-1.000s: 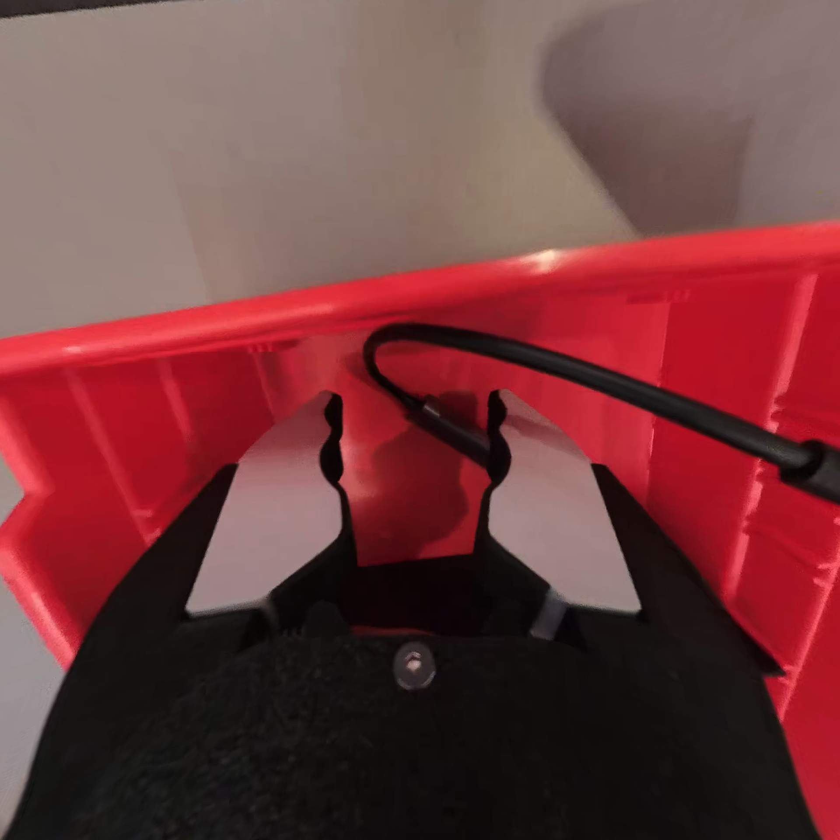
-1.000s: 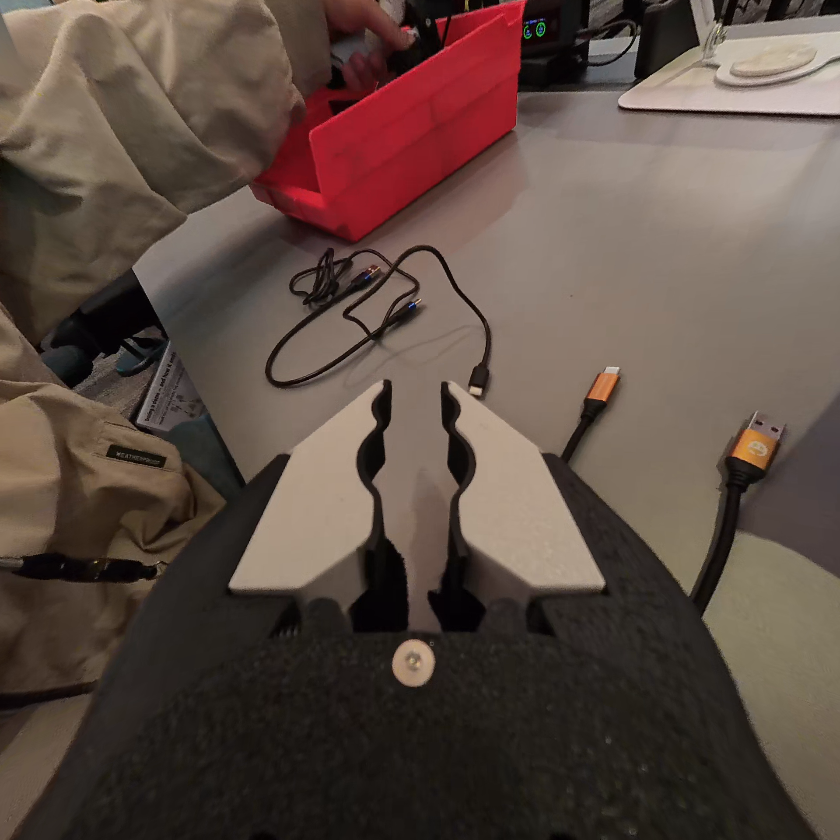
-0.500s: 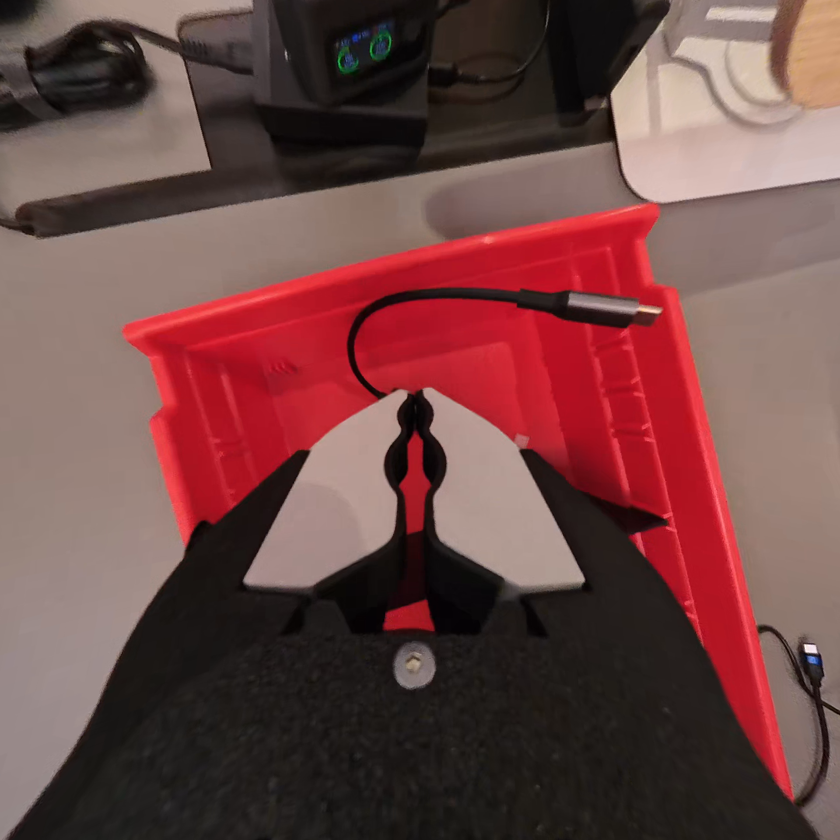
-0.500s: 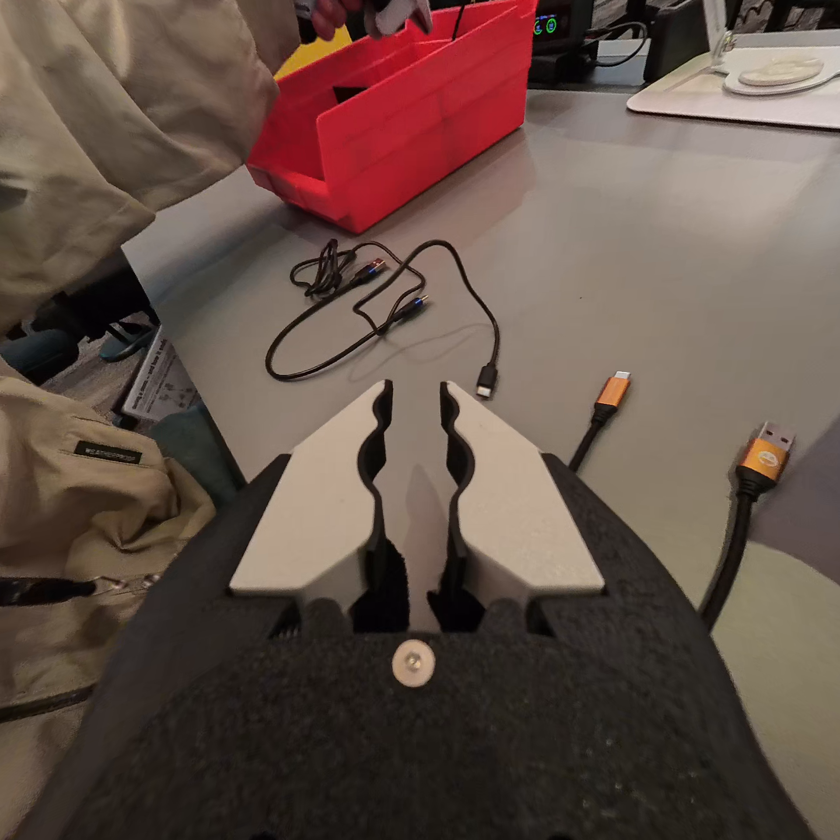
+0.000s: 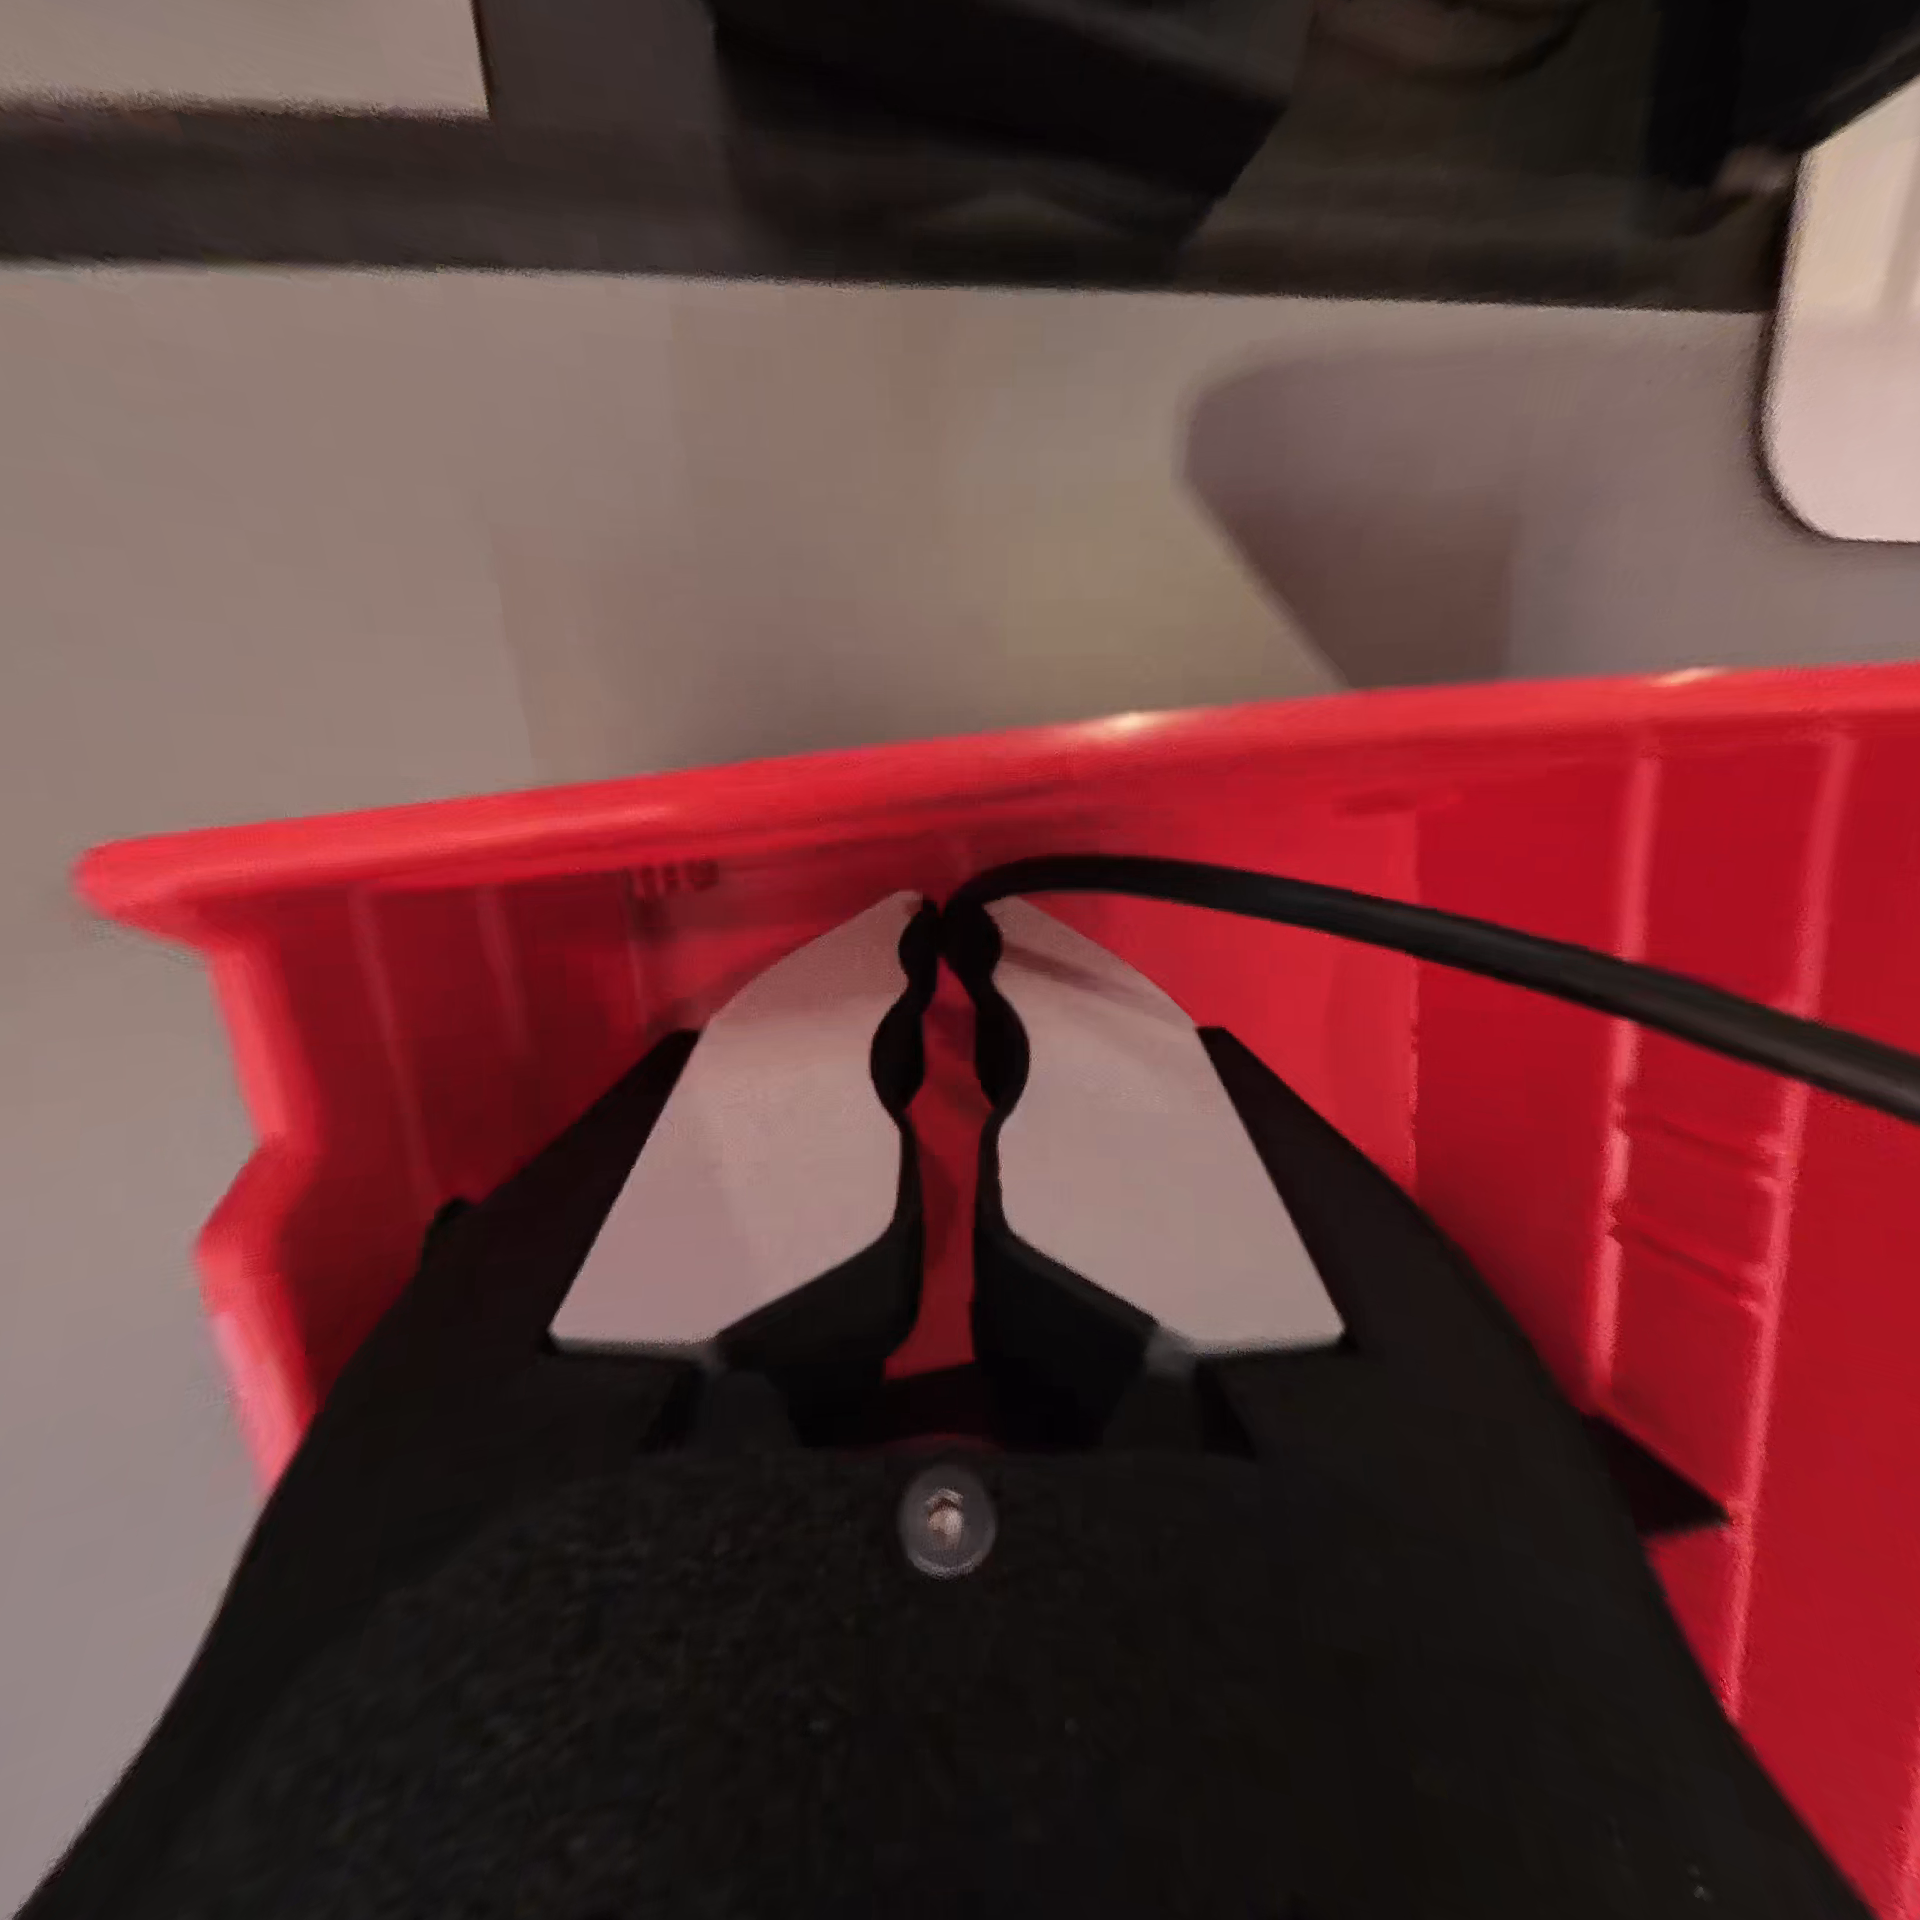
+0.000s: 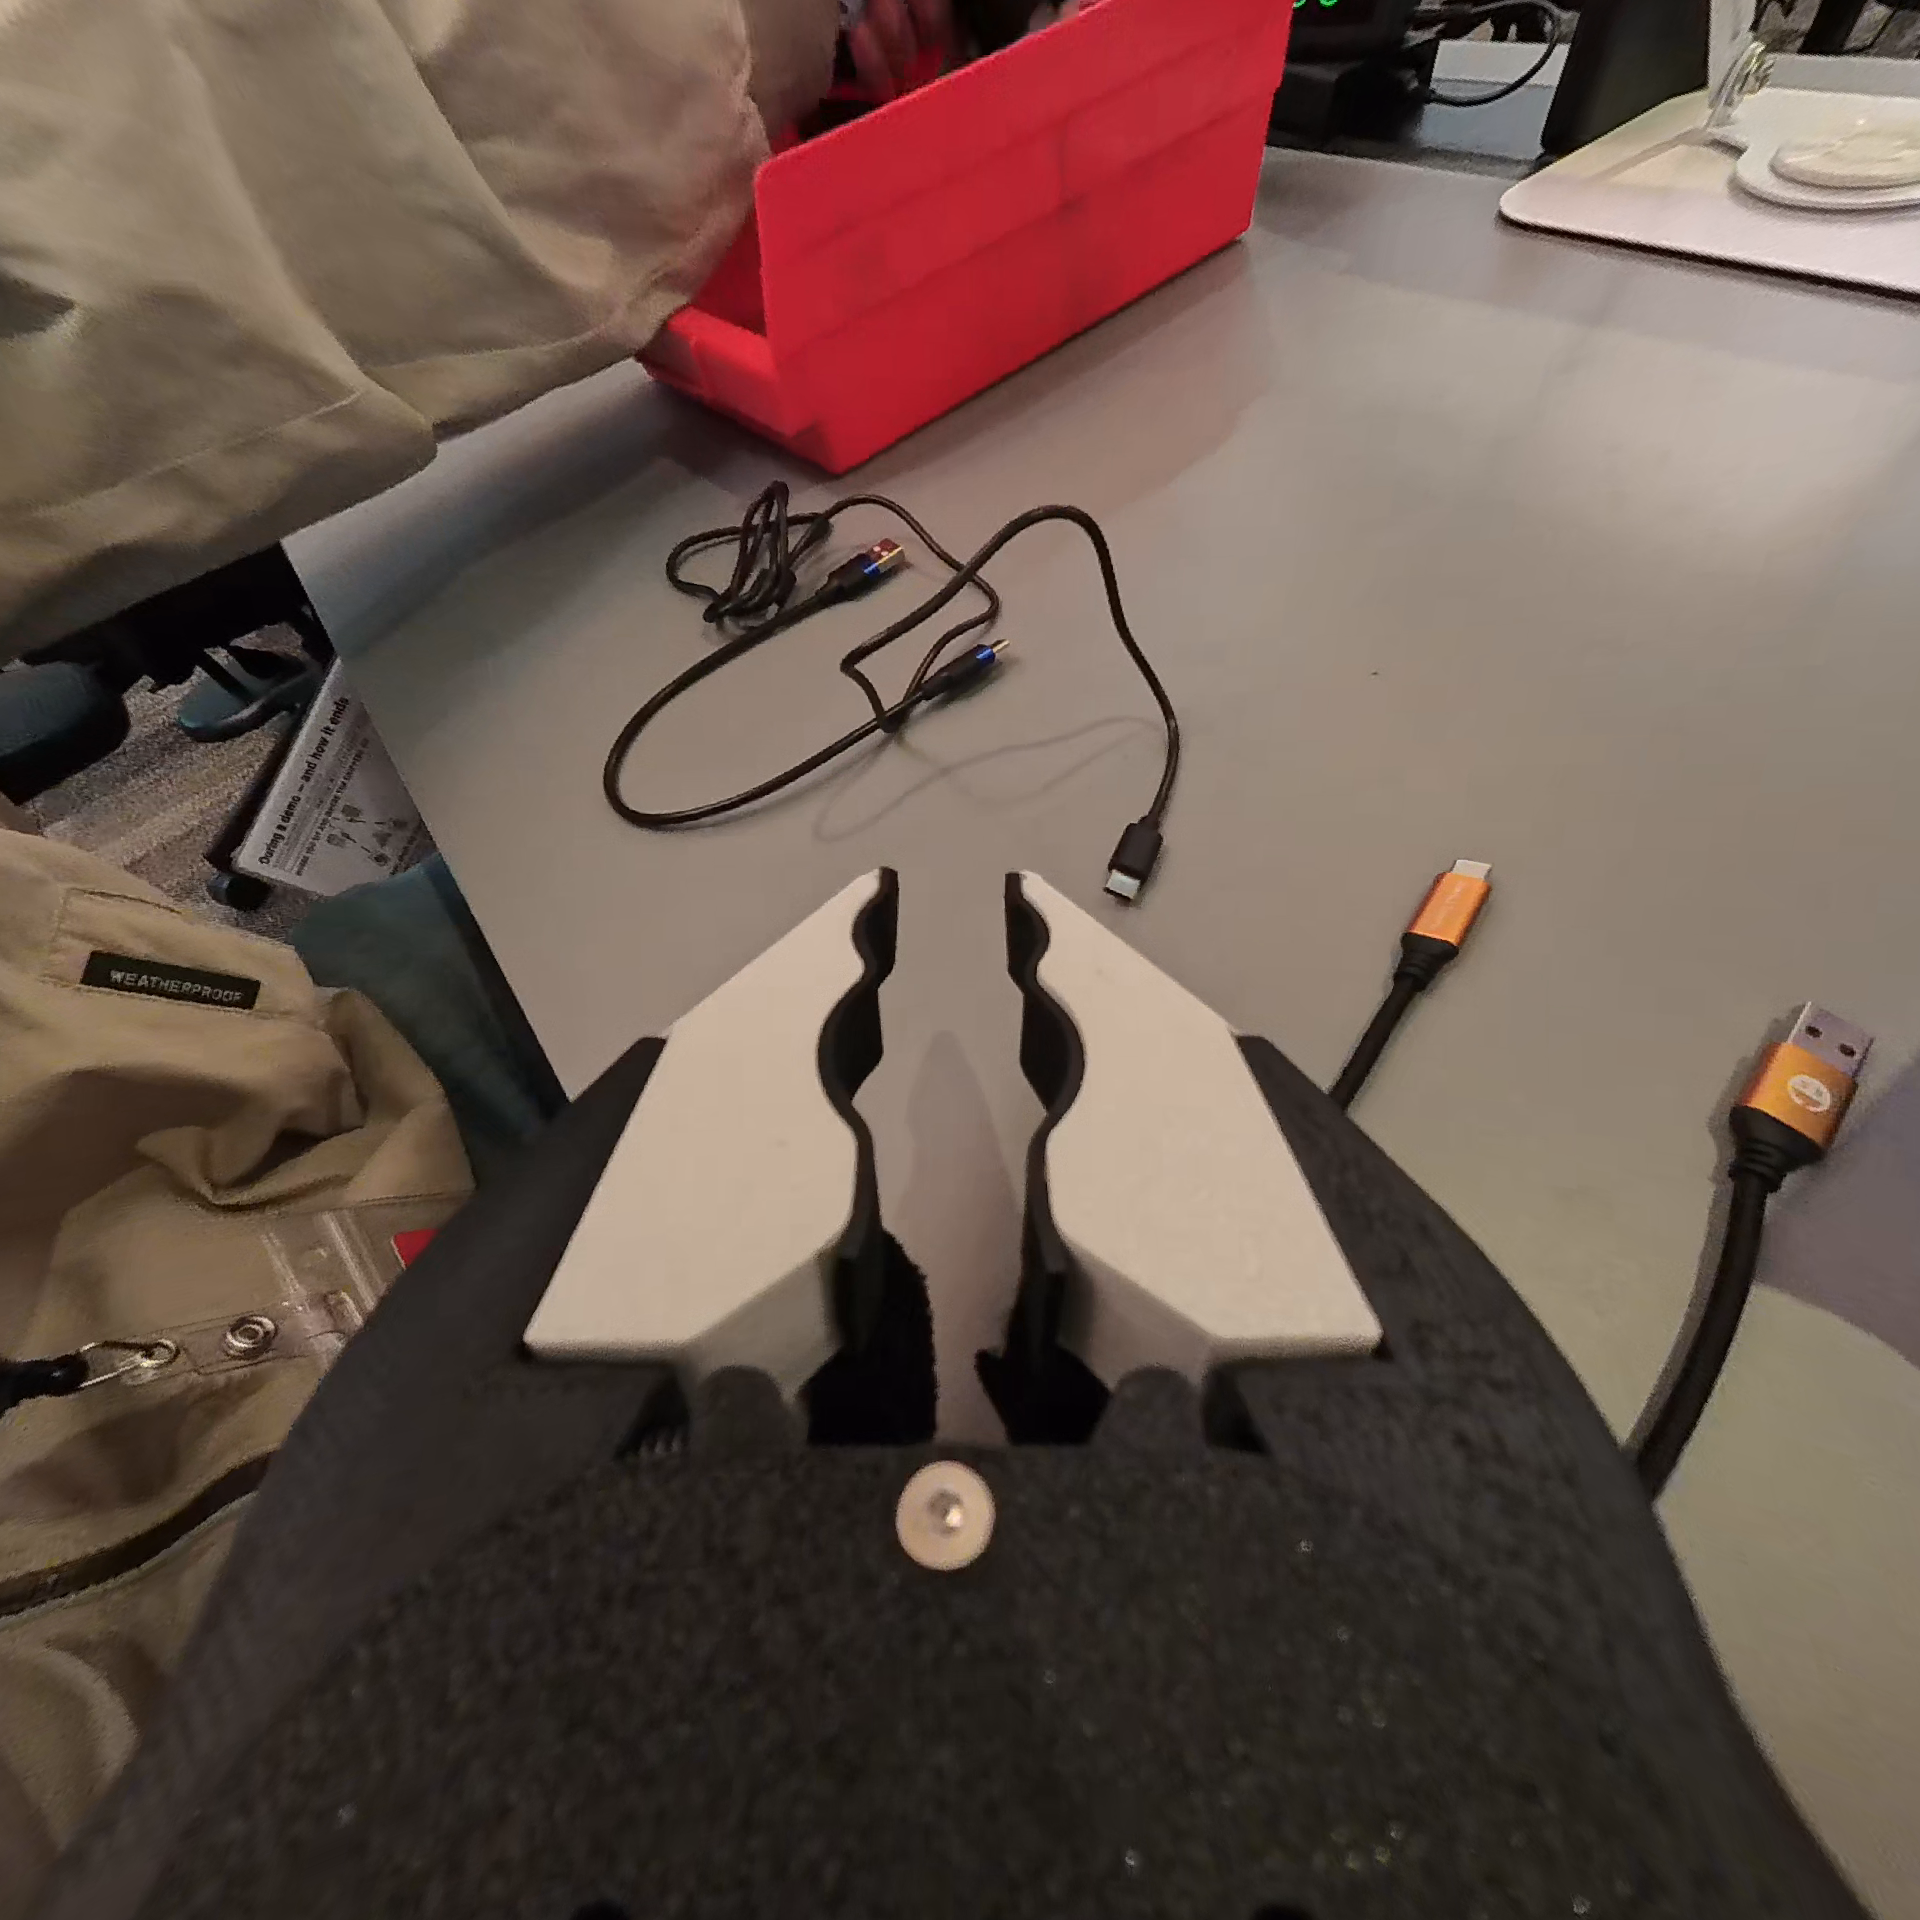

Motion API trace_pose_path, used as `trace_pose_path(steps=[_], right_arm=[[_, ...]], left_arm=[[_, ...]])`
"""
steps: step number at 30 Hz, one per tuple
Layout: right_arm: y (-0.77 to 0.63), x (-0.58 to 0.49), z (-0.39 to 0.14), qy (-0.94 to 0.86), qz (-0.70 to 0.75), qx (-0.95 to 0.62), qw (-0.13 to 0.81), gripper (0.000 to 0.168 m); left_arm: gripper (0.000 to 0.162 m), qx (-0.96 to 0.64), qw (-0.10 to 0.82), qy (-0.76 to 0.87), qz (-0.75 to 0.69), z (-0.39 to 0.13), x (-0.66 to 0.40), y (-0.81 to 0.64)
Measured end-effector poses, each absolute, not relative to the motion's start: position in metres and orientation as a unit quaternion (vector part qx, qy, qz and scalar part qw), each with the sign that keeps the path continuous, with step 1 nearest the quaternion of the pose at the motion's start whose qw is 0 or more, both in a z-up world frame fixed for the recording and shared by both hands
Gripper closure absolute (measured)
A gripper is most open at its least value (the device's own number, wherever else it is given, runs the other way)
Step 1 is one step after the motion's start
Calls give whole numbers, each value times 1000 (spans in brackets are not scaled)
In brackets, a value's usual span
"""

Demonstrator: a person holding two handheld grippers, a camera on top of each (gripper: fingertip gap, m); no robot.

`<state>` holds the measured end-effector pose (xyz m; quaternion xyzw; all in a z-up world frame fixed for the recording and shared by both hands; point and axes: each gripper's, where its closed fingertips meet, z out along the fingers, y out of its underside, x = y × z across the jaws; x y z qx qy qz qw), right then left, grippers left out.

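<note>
My left gripper (image 5: 940,914) is shut on a black cable (image 5: 1662,1013) that trails off to the right. It is inside a red bin (image 5: 520,826), with its tips close to the bin's far wall. My right gripper (image 6: 951,883) is open and empty, low over the grey table (image 6: 1507,540). Just ahead of it lies a thin black cable (image 6: 1127,634) with a black plug (image 6: 1138,857) near the right fingertip. Two orange-collared plugs lie to its right, a small one (image 6: 1444,914) and a larger one (image 6: 1803,1081). The red bin (image 6: 997,229) shows farther off, partly behind a beige sleeve (image 6: 312,260).
A white mat (image 6: 1714,187) lies at the table's far right, also in the left wrist view (image 5: 1849,312). Dark equipment stands behind the bin. The table's left edge runs beside my right gripper, with a chair base and a printed sheet (image 6: 332,800) on the floor below. My right fingertips sit around 50 centimetres from my left ones.
My left gripper was open with the cable between its fingers, then shut on it and rose above the bin. It is now low inside the bin again. The right gripper has barely moved.
</note>
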<state>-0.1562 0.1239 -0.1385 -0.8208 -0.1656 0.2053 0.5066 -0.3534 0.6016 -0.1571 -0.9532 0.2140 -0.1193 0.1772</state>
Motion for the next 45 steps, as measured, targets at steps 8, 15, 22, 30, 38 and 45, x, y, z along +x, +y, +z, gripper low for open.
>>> trace_pose_path(steps=[8,15,22,30,38,45], right_arm=[[135,-150,-119,-161,217,-799,537,145],[176,-179,-50,-247,263,-758,544,132],[168,-232,33,-176,632,-563,503,118],[121,-272,22,-211,758,-479,389,147],[160,-208,-2,-257,472,-593,600,160],[157,-180,16,-279,345,-569,693,160]], left_arm=[[159,-807,423,373,-174,2,-318,546],[159,-598,542,462,-367,139,-281,399],[158,-350,462,551,-600,164,-270,224],[159,-308,400,588,-632,115,-246,166],[129,-436,364,494,-659,50,-235,204],[108,-482,312,492,-654,-39,-219,134]])
